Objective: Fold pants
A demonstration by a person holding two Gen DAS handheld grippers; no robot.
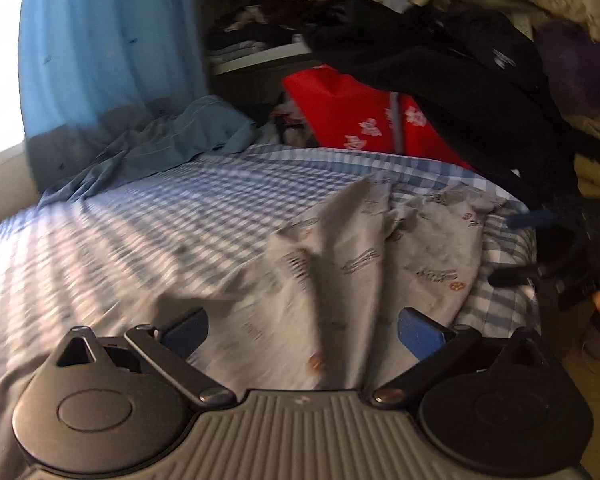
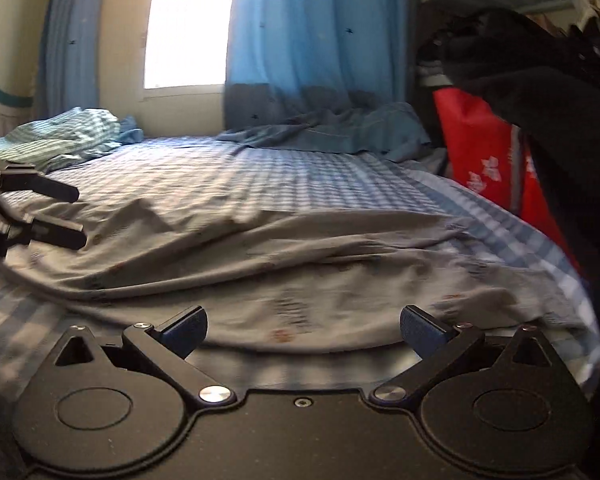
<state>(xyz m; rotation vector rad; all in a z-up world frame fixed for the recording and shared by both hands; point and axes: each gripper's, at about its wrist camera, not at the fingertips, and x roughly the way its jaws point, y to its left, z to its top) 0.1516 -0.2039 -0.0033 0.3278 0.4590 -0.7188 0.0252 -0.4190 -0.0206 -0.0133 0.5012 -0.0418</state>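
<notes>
pants: pale grey pants (image 1: 364, 248) with small printed marks, lying crumpled on the bed (image 1: 148, 216); in the right wrist view they stretch as one long rumpled band (image 2: 300, 256) across the near part of the bed, reaching close to its right edge; one ridge of cloth stands up along the middle in the left wrist view; neither tool holds them
left tool: left tool (image 1: 302, 330) spread wide, both blue pads apart with nothing pinched; the pants lie beyond and below the gap, untouched by the pads; seen from the right wrist it shows at the left edge of the bed (image 2: 56, 210), its two dark fingers apart, just above the end of the pants
right tool: right tool (image 2: 303, 330) likewise wide open and empty; the near hem of the pants lies just ahead of its pads
bed: covered in a blue and white checked sheet; picture blurred in both views
far edge of bed: a grey-blue cloth (image 1: 168, 140) bunched below the blue curtain (image 1: 100, 40); a green checked cloth (image 2: 56, 136) in the far left corner
right side of bed: a red bag (image 1: 360, 116) with white flowers; dark clothing (image 1: 460, 80) hanging over it; shelves (image 1: 256, 56) with folded things behind
window: bright window (image 2: 188, 20) beside the curtain
</notes>
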